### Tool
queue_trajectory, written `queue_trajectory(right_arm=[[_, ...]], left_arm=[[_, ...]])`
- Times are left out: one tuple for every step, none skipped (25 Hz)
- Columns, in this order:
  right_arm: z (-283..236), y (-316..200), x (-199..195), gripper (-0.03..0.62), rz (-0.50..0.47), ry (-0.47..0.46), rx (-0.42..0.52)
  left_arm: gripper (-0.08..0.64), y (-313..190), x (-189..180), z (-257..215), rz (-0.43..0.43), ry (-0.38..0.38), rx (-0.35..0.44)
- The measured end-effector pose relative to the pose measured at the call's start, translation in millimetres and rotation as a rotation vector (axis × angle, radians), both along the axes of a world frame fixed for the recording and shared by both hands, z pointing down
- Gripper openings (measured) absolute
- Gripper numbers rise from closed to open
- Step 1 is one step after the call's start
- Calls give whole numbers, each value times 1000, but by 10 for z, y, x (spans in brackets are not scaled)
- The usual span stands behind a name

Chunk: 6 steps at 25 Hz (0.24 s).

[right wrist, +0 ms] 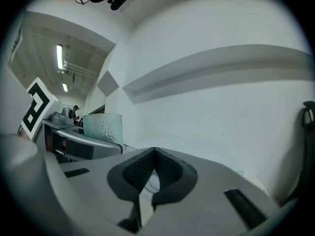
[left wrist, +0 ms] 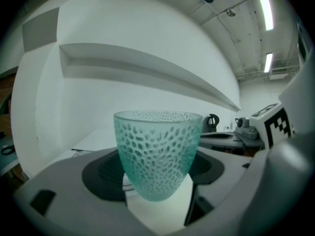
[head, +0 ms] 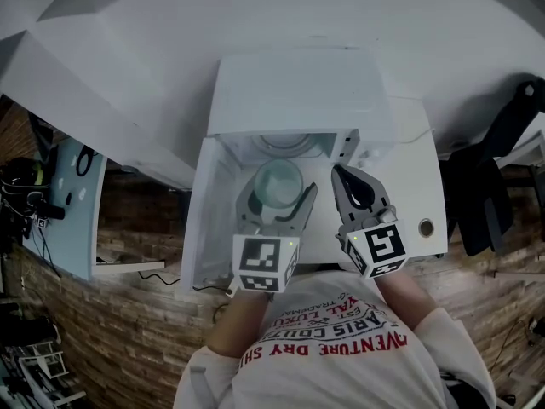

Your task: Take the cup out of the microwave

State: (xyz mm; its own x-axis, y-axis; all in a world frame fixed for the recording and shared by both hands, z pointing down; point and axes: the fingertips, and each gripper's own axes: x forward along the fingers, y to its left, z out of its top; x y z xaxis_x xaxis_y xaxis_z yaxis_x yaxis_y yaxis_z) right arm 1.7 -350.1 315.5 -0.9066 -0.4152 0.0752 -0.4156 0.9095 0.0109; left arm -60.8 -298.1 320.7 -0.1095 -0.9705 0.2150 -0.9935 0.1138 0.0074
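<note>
White desk (head: 417, 173), open microwave door (head: 207, 220) beside left tongs (head: 279, 198) tight on teal cup (left wrist: 157, 154); right tongs (right wrist: 154, 151) closed, empty.

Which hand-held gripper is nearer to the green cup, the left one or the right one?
Left. The left hand-held gripper holds the cup between its jaws; the right hand-held gripper, jaws together and empty, stands apart at the cup's right side.

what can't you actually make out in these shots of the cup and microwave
- Whether the cup holds anything: left gripper view, textured wall hides the inside.
- Inside of the microwave: head view, cup and left gripper cover most.
- Lower half of the cup: right gripper view, behind the left gripper.
- A small round thing right of the microwave: head view, too small to name.
</note>
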Motion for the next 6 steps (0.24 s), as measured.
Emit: queue_trajectory(right_arm=[[4, 8, 4, 5, 1, 1, -1], [8, 19, 4, 5, 1, 1, -2], [12, 31, 0, 5, -1, 2, -2], [16, 44, -6, 5, -3, 3, -2], [21, 55, -12, 5, -5, 3, -2], [27, 67, -17, 5, -7, 4, -2]], left_arm=[[367, 6, 1, 0, -2, 3, 1], [367, 12, -1, 0, -3, 6, 2], [367, 17, -7, 2, -4, 8, 3], [367, 21, -14, 6, -5, 10, 2], [367, 24, -23, 11, -6, 12, 1], [367, 27, -31, 17, -7, 13, 0]])
